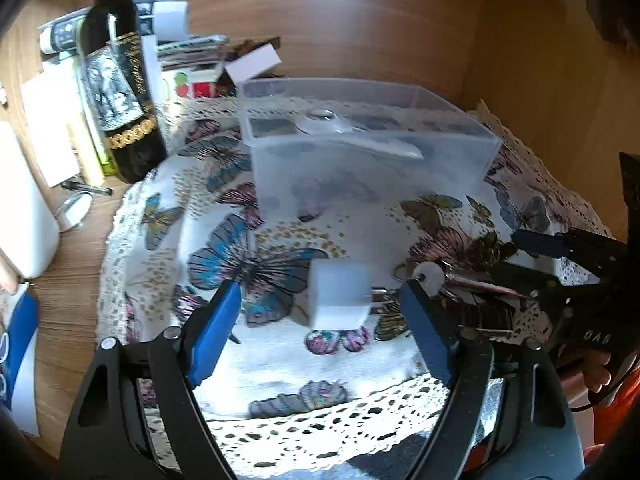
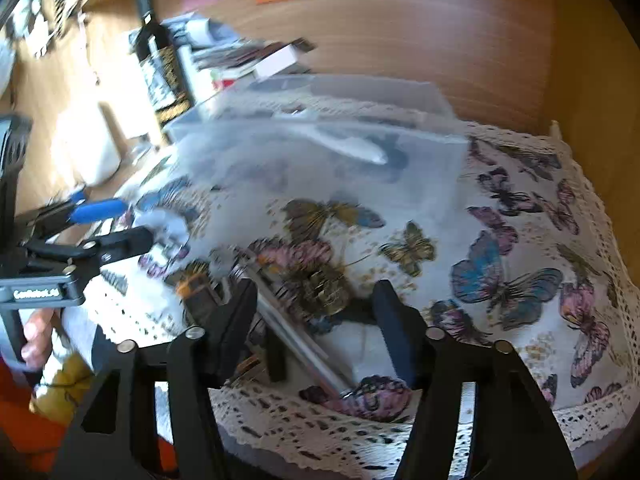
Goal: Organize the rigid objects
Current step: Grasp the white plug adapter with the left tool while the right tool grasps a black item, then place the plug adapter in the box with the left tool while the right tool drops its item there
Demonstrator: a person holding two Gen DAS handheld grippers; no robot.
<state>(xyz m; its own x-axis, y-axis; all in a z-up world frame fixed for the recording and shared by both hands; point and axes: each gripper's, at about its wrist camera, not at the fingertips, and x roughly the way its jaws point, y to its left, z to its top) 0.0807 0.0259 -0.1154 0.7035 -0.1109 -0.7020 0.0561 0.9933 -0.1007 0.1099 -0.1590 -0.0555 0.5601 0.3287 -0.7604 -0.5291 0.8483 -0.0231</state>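
Observation:
A white charger cube (image 1: 339, 295) lies on the butterfly cloth (image 1: 280, 360) between the blue fingers of my open left gripper (image 1: 322, 316). A bunch of keys (image 1: 460, 280) with a silver bar lies just right of it. In the right wrist view my right gripper (image 2: 314, 312) is open over the silver bar (image 2: 296, 336) and dark key parts (image 2: 200, 300). A clear plastic box (image 1: 360, 144) stands behind, holding a white spoon-like object (image 1: 332, 124). The box also shows in the right wrist view (image 2: 320, 152). The left gripper (image 2: 100, 220) shows at the left there.
A dark wine bottle (image 1: 120, 92) stands at the left rear on the wooden desk, with papers and small boxes (image 1: 192, 52) behind it. A white container (image 1: 24, 216) stands at far left. Wooden walls (image 1: 540, 60) close the back and right.

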